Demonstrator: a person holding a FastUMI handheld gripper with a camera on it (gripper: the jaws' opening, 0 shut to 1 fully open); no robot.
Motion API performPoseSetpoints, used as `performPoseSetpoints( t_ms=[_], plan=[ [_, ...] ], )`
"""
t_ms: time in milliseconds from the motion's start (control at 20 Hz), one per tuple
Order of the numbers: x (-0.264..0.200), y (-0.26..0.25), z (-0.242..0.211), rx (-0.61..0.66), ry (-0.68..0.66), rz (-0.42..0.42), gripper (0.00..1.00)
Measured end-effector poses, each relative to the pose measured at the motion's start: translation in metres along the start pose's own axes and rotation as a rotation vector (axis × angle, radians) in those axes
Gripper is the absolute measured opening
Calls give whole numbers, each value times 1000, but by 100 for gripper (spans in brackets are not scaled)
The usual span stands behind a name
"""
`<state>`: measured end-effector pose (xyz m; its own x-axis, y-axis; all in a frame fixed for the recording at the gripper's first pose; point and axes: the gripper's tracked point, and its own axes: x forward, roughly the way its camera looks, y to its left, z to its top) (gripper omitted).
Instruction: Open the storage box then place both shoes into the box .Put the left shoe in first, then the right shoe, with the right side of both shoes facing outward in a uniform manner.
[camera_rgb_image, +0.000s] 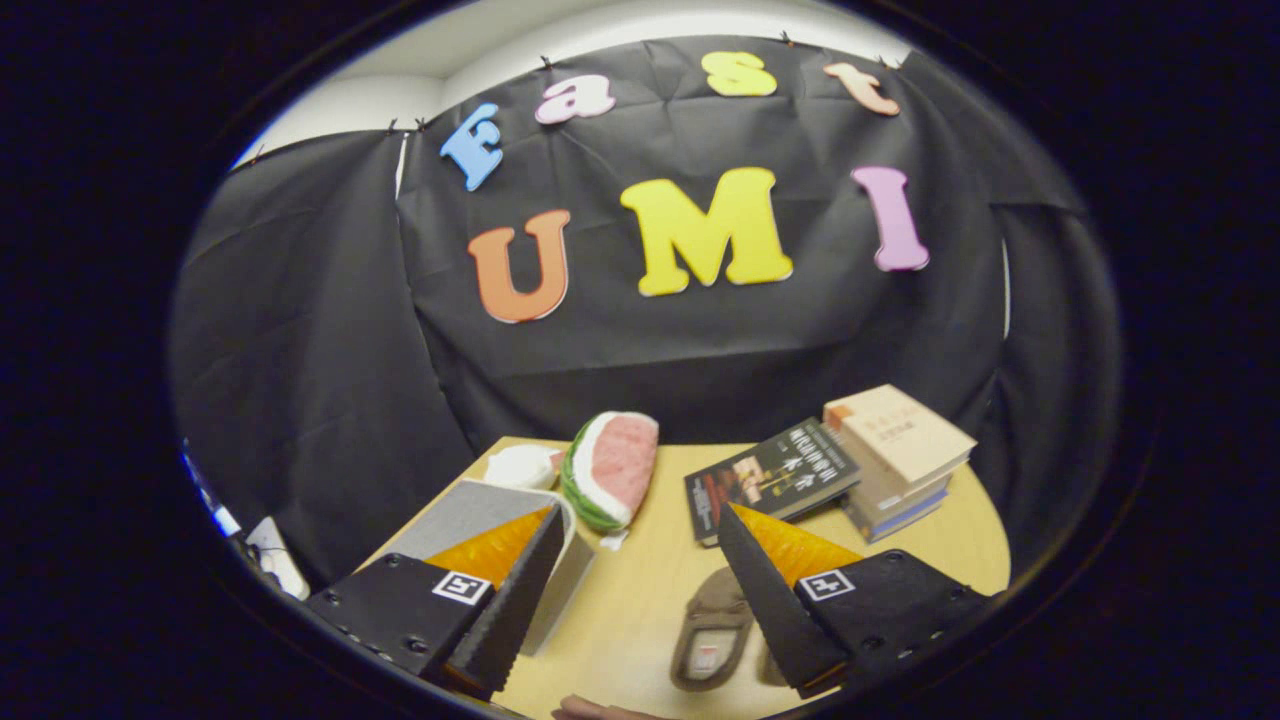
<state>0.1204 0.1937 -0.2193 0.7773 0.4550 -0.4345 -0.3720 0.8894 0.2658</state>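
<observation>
My gripper (640, 530) hangs above the wooden table (650, 600), open, with nothing between its fingers. Below, close to the right finger, a brown slipper-like shoe (712, 627) lies on the table, toe pointing away; part of a second shoe (768, 668) peeks out beside it under the right finger. A grey storage box (470, 515) with a white wall stands on the table's left side, partly hidden behind the left finger. Its grey top looks shut.
A watermelon-slice plush (612, 468) and a white soft object (522, 466) lie beyond the box. A dark book (770, 478) and a stack of books (900, 455) sit at the far right. Something pinkish, perhaps a hand (590, 710), shows at the table's near edge.
</observation>
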Motion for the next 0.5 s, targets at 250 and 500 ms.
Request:
performPoseSetpoints(
  t_ms=[250, 500],
  plan=[
    [65, 47, -59, 191, 259, 210, 95],
    [97, 64, -98, 309, 422, 281, 95]
  ],
)
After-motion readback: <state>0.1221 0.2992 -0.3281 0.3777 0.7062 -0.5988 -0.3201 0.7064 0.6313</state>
